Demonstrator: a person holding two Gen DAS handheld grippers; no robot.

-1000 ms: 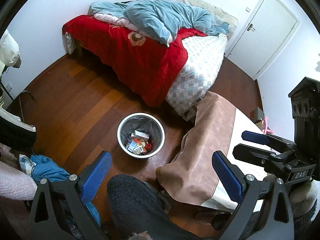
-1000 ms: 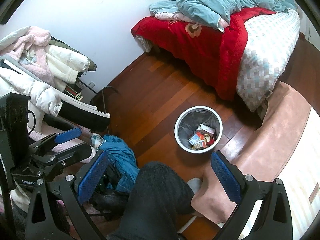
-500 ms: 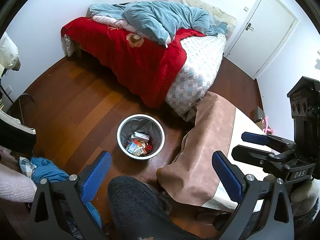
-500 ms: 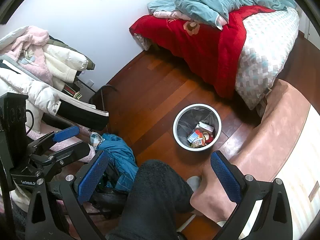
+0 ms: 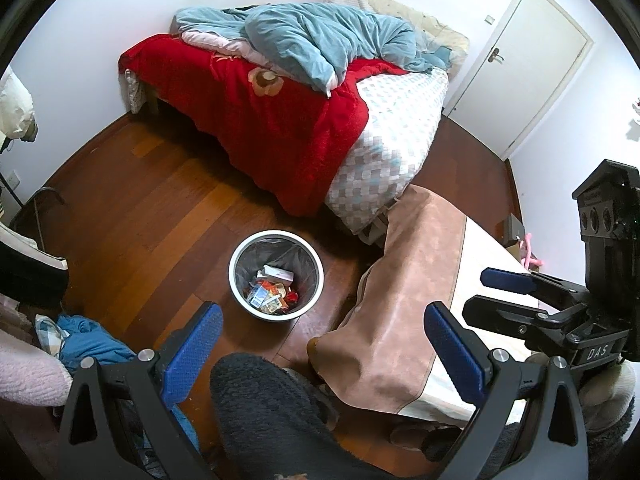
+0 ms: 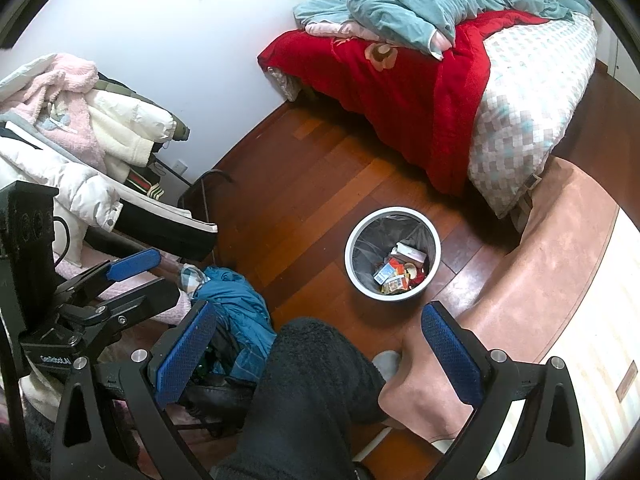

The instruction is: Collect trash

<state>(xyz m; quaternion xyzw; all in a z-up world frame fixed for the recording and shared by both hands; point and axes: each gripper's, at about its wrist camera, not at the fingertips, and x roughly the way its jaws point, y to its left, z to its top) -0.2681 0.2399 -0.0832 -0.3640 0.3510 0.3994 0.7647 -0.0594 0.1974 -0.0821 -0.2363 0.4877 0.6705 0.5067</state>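
Note:
A round white trash bin (image 5: 239, 290) with a grey liner stands on the wooden floor. It holds several colourful wrappers and small boxes (image 5: 274, 293). It also shows in the right wrist view (image 6: 352, 268). My left gripper (image 5: 322, 344) is open and empty, high above the floor, near side of the bin. My right gripper (image 6: 320, 350) is open and empty, also above the bin's near side. The right gripper shows at the right of the left view (image 5: 490, 294), open. The left gripper shows at the left of the right view (image 6: 148, 276), open.
A bed (image 5: 392, 140) with a red blanket and blue duvet stands beyond the bin. A table under a brown cloth (image 5: 404, 280) is at right. Clothes pile on a chair (image 6: 80, 140) at left, a blue garment (image 6: 236, 300) on the floor. A person's dark-trousered leg (image 6: 312, 400) is below.
Both views have shifted slightly; the bin sits a little nearer the middle of each frame. Both grippers stay open and empty.

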